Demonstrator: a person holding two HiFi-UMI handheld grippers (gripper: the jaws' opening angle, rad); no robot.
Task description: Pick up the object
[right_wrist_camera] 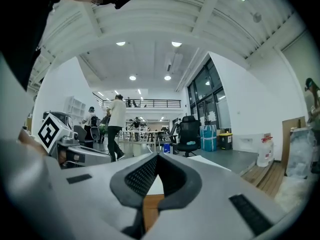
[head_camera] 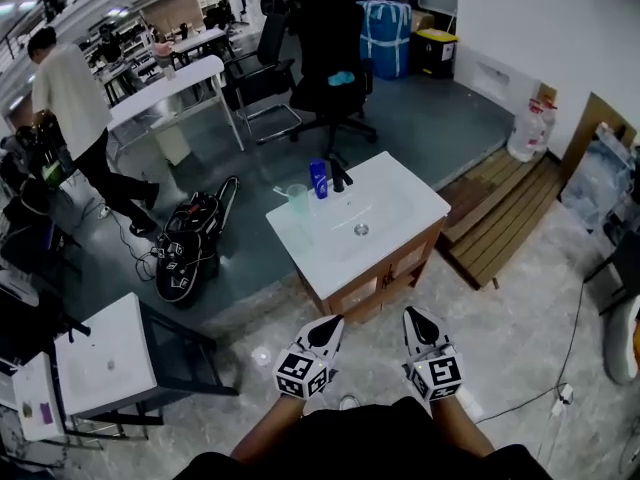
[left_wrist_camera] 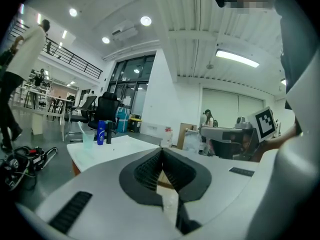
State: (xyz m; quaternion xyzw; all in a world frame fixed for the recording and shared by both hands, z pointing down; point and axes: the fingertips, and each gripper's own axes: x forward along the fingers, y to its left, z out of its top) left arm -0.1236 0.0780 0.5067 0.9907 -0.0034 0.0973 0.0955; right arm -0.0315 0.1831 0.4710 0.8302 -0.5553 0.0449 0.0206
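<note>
A white washbasin cabinet [head_camera: 385, 230] stands ahead of me on the floor. On its far corner are a blue bottle [head_camera: 318, 179], a clear cup [head_camera: 297, 199] with a toothbrush in it, and a black tap [head_camera: 340, 176]. My left gripper [head_camera: 334, 324] and right gripper [head_camera: 413, 316] hover side by side just short of the cabinet's near edge, both shut and empty. The left gripper view shows its tips [left_wrist_camera: 161, 152] meeting, with the blue bottle [left_wrist_camera: 101, 132] and cup [left_wrist_camera: 88, 140] to the left beyond. The right gripper [right_wrist_camera: 157, 157] likewise has its tips together, and the bottle [right_wrist_camera: 166, 148] is far ahead.
A black office chair [head_camera: 330, 58] stands behind the cabinet. A black bag with cables [head_camera: 190, 250] lies on the floor at left, near a person in a white shirt [head_camera: 68, 88]. A small white table [head_camera: 105, 358] is at near left, wooden pallets [head_camera: 510, 218] at right.
</note>
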